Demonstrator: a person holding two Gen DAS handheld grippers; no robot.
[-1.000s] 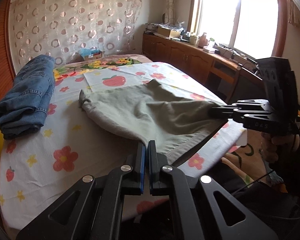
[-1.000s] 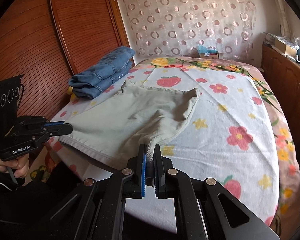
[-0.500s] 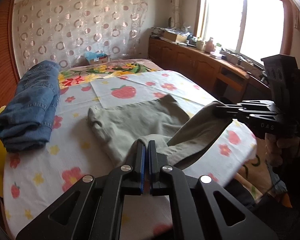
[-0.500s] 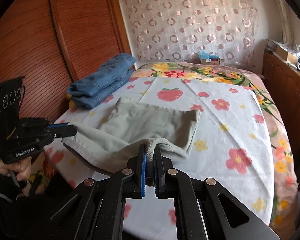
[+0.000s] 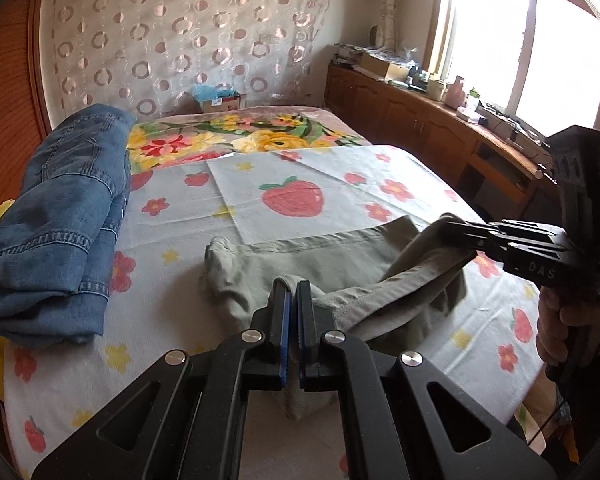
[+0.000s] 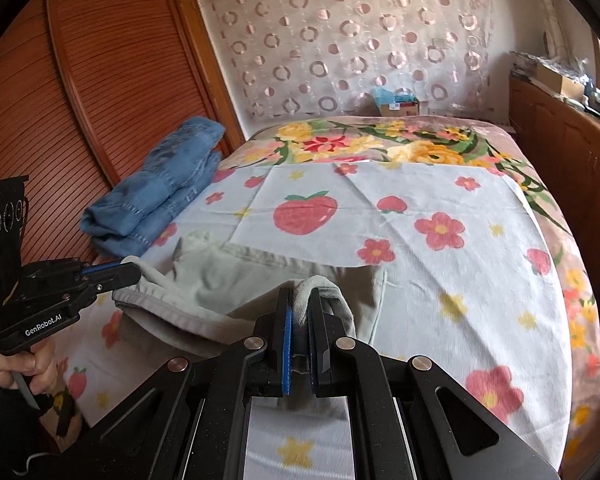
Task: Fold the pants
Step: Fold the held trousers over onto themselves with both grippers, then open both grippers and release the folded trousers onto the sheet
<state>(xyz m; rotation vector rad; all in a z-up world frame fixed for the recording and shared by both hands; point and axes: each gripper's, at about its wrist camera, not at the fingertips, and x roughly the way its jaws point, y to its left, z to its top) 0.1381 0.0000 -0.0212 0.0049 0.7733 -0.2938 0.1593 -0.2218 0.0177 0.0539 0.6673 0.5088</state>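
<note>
Grey-green pants (image 5: 324,256) lie on a bed with a strawberry-and-flower sheet (image 5: 292,200). My left gripper (image 5: 292,286) is shut on one corner of the pants' near hem and holds it above the bed. My right gripper (image 6: 300,294) is shut on the other corner and holds it up too. The lifted hem hangs between them over the lower layer of the pants (image 6: 228,276). The right gripper also shows in the left wrist view (image 5: 448,224), and the left gripper in the right wrist view (image 6: 128,270).
Folded blue jeans (image 5: 60,216) lie at the bed's left side by a wooden slatted door (image 6: 60,120). Wooden cabinets (image 5: 420,128) with clutter run under the window on the right. A cardboard box (image 6: 398,106) sits beyond the bed's far end.
Both grippers have lifted the near hem off the bed's front edge and carried it forward over the pants, toward the far end.
</note>
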